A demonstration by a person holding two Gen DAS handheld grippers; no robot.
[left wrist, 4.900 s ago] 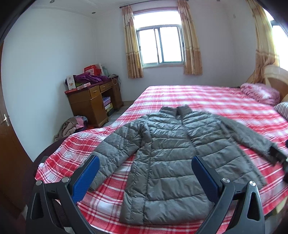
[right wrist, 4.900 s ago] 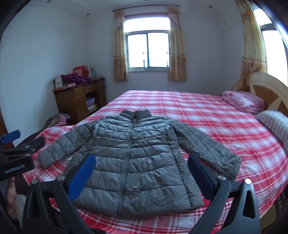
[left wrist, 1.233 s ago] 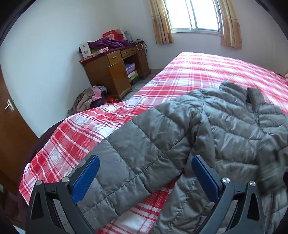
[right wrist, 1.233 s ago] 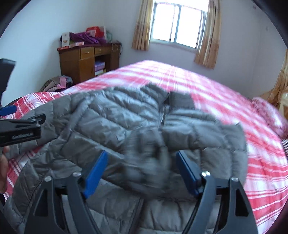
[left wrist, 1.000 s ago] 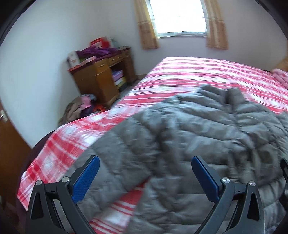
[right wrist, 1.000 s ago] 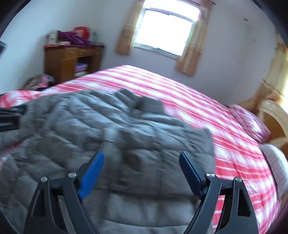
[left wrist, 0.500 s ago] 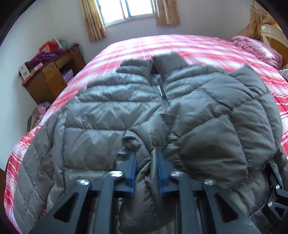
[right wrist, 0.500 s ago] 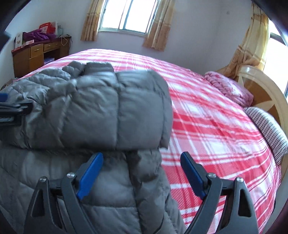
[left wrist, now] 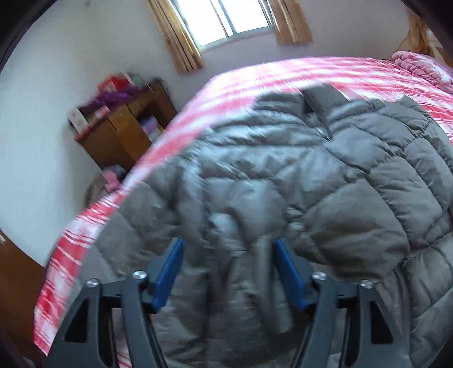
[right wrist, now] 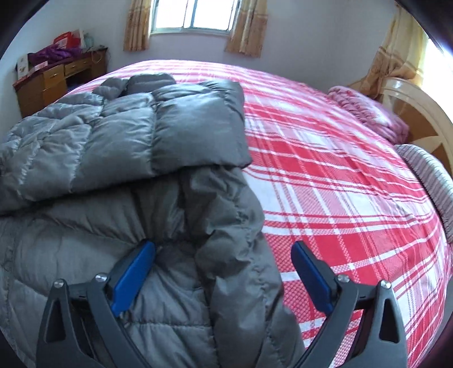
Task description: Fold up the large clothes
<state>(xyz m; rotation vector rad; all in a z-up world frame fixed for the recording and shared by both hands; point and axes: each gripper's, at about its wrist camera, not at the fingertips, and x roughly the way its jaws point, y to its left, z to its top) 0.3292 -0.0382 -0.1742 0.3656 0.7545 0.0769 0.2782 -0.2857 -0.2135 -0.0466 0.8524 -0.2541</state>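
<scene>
A grey quilted puffer jacket [left wrist: 325, 181] lies on the red plaid bed [left wrist: 254, 79], collar toward the window. Both sleeves are folded in across its front. My left gripper [left wrist: 228, 252] is open, its blue pads either side of the left sleeve's cuff, which lies loose on the chest; the view is blurred. In the right wrist view the jacket [right wrist: 127, 136] fills the left half, its right sleeve folded flat across the chest. My right gripper [right wrist: 223, 254] is wide open and empty above the jacket's lower right edge and the bed [right wrist: 339, 169].
A wooden desk [right wrist: 51, 82] with clutter stands by the left wall under the curtained window [right wrist: 195, 14]. A pink pillow [right wrist: 368, 113], a striped pillow [right wrist: 427, 175] and the wooden headboard [right wrist: 410, 113] are at the right. A clothes pile [left wrist: 99, 186] lies on the floor.
My left gripper, shut on the left sleeve half a second ago, has opened and let the cuff go on the chest. My right gripper has pulled back slightly, still open.
</scene>
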